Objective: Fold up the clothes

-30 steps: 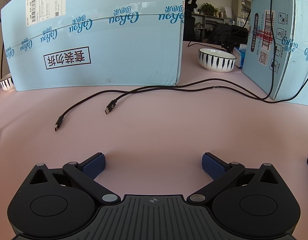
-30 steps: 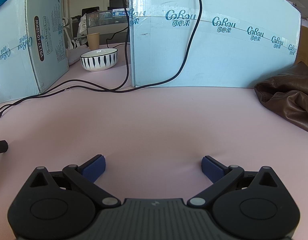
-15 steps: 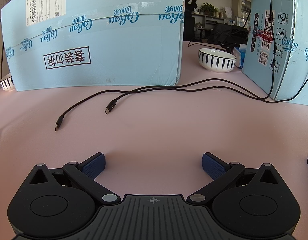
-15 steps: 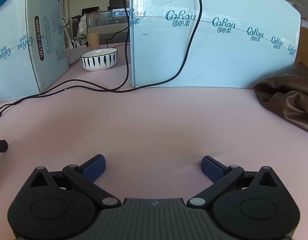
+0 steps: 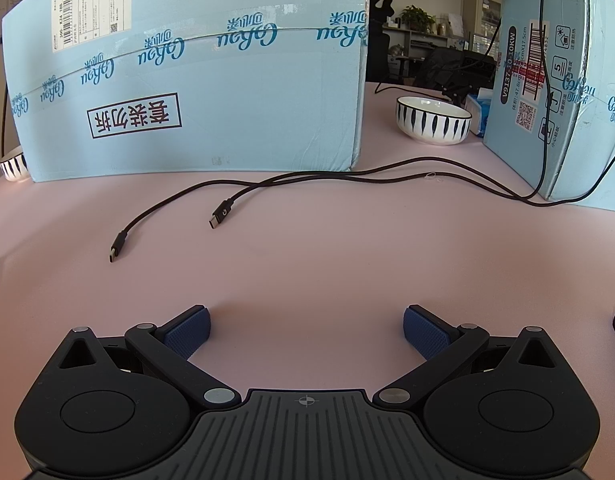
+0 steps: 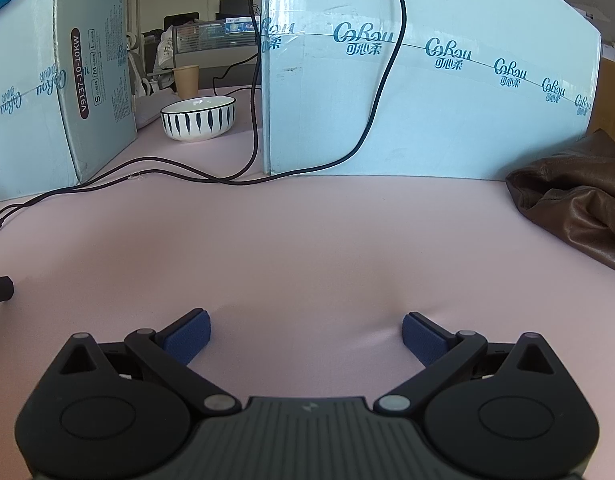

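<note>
Only one garment shows, a crumpled brown leather-look garment (image 6: 575,204) heaped at the far right of the pink bench (image 6: 307,248), and it shows in the right wrist view alone. From the right claw (image 6: 305,334) it lies ahead and well off to the right, apart from the fingers, its near edge running diagonally from the foot of the big blue carton (image 6: 427,100) toward the right border of the view, where the rest is cut off. So its full long axis cannot be judged. The right claw stands wide open with nothing between its blue pads (image 6: 187,336), which sit low over bare bench.

The left claw (image 5: 305,330) is likewise spread open and empty. Ahead of it are only two loose cable ends (image 5: 167,220), a second blue carton (image 5: 195,92) and a striped bowl (image 5: 433,120); no clothing is in that view.

By my reading folding has not begun, and the right hand is plainly the nearer one. The coming move likely turns on swinging the right claw rightward and forward to the garment's near edge, then drawing it onto the open middle of the bench where the left claw can join
</note>
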{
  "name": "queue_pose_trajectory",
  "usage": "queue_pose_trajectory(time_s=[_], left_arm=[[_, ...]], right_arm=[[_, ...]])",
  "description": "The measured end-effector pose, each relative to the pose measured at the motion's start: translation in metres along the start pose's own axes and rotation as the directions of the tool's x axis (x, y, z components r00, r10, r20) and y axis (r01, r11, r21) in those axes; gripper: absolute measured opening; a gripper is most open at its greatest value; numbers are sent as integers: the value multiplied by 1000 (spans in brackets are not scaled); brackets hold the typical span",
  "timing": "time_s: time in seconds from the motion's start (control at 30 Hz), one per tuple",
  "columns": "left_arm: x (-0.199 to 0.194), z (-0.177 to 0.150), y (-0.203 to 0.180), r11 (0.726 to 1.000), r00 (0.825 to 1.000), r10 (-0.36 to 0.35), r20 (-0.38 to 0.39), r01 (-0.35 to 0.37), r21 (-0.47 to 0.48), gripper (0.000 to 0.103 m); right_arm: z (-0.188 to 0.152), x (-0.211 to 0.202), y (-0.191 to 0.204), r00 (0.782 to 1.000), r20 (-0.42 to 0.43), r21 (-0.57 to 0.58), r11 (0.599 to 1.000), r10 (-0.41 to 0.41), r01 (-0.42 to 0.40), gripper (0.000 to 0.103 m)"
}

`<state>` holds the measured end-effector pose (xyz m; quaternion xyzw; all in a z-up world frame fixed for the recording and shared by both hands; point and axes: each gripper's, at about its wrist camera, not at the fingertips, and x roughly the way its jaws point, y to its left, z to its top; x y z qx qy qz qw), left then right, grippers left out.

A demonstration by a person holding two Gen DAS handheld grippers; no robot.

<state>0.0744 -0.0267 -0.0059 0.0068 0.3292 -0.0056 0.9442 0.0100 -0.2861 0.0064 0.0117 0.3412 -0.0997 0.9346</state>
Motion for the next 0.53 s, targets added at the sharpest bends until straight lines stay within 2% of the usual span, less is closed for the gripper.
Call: queue_pose_trajectory(time_s=[0.53], left_arm=[[-1, 0, -2, 1000, 1000, 4, 1, -4, 4, 103]], right_arm=[[0, -1, 4, 1000, 6, -17, 1000, -13, 13, 103]])
